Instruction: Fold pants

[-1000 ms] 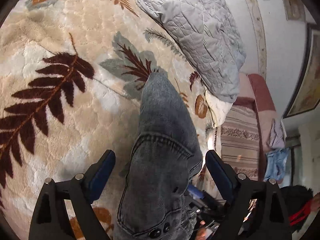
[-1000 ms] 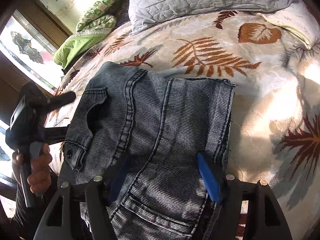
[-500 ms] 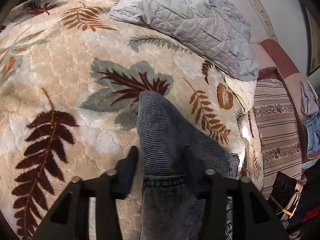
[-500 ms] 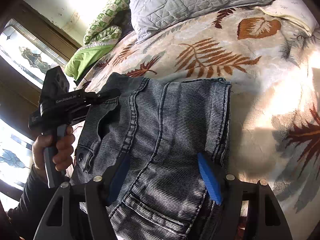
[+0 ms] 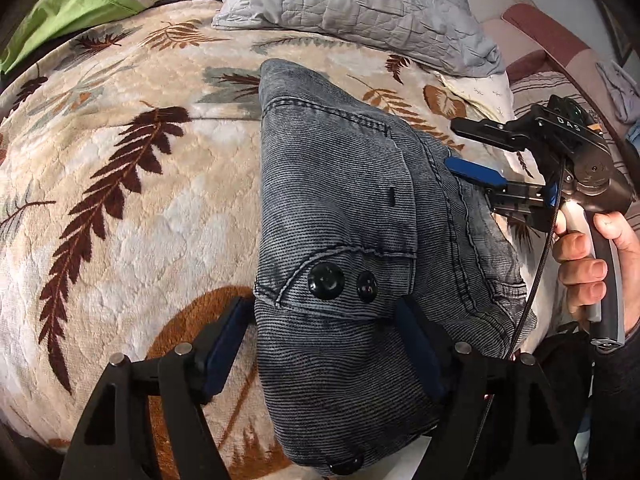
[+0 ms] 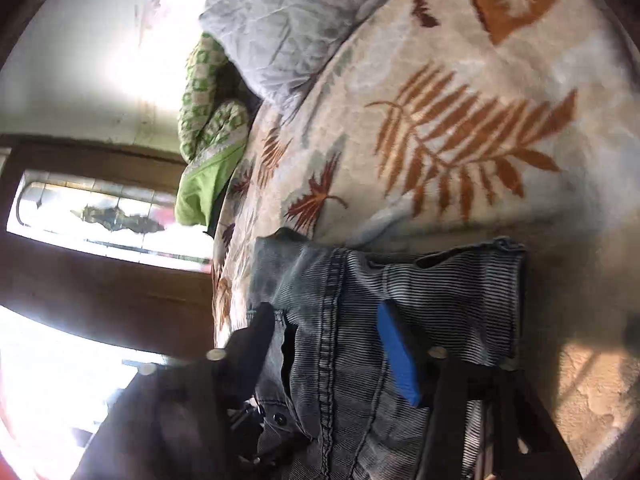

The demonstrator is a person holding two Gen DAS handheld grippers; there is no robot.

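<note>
Folded grey-blue denim pants (image 5: pixel 344 216) lie on a cream blanket with leaf prints (image 5: pixel 120 184). In the left wrist view, my left gripper (image 5: pixel 324 344) is open, its blue-padded fingers (image 5: pixel 224 344) straddling the waistband end with two black buttons (image 5: pixel 326 281). My right gripper (image 5: pixel 480 152) shows at the right of that view, held by a hand, open over the pants' far side. In the right wrist view, the right gripper (image 6: pixel 324 340) is open over the pants (image 6: pixel 440 292), with a seam between its fingers.
A grey quilted pillow (image 5: pixel 360 8) lies at the head of the bed, with green bedding (image 5: pixel 76 4) at the far left. A striped cloth (image 5: pixel 532 88) covers furniture at the right. A window (image 6: pixel 100 216) is left of the bed.
My left gripper has opened wider and pulled back, showing more of the pants. My right gripper has tilted and moved toward the pants' left side.
</note>
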